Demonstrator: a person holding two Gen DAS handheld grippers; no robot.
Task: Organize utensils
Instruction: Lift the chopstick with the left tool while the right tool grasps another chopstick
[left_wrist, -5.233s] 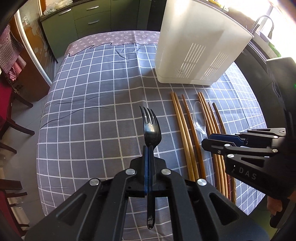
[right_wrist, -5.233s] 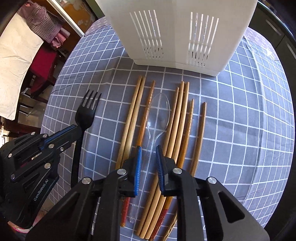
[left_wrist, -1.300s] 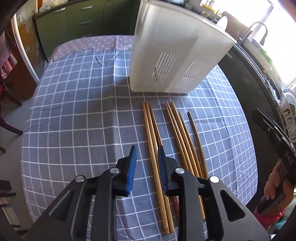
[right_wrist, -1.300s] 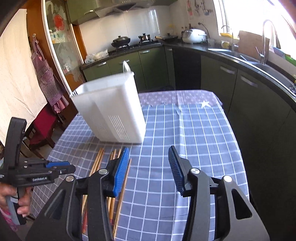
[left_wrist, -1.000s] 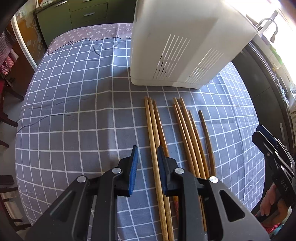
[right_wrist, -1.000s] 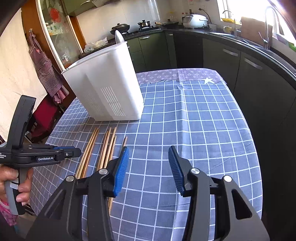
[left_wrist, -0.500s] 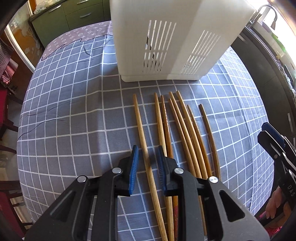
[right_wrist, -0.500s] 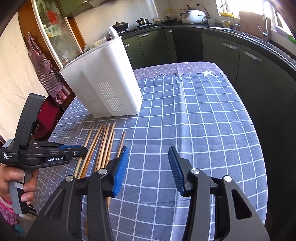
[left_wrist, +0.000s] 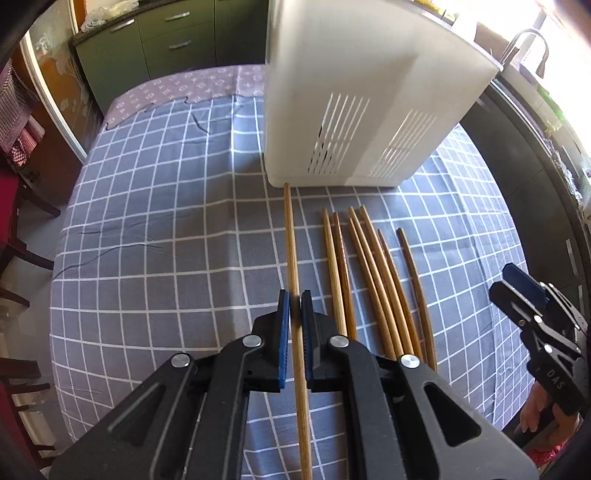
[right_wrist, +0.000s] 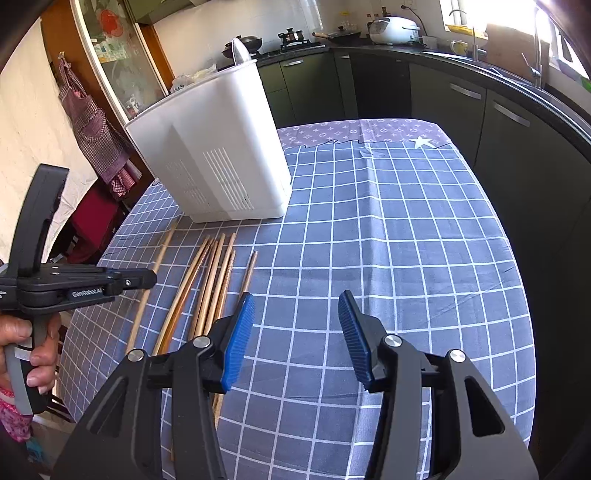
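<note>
Several wooden chopsticks (left_wrist: 369, 266) lie side by side on the checked tablecloth in front of the white slotted utensil holder (left_wrist: 354, 110). My left gripper (left_wrist: 294, 299) is closing, and its blue pads press on one chopstick (left_wrist: 290, 229) held apart from the rest, its far tip near the holder's base. In the right wrist view that chopstick (right_wrist: 162, 251) slants under the left gripper (right_wrist: 149, 278). My right gripper (right_wrist: 295, 306) hovers over bare cloth right of the loose chopsticks (right_wrist: 214, 273); its jaws are opening with nothing between them. A clear spoon (right_wrist: 240, 50) sticks up from the holder (right_wrist: 221, 155).
The table (left_wrist: 147, 221) wears a grey-blue checked cloth with a purple strip at the far end. Dark green cabinets (right_wrist: 480, 110) run along the back and right. Chairs and a red cushion (left_wrist: 7, 192) stand off the left edge. A hand (right_wrist: 33, 354) grips the left handle.
The left jaws have narrowed onto the leftmost chopstick, which now sits apart from the others and reaches nearer the holder. The left gripper rose slightly. The right gripper stayed put.
</note>
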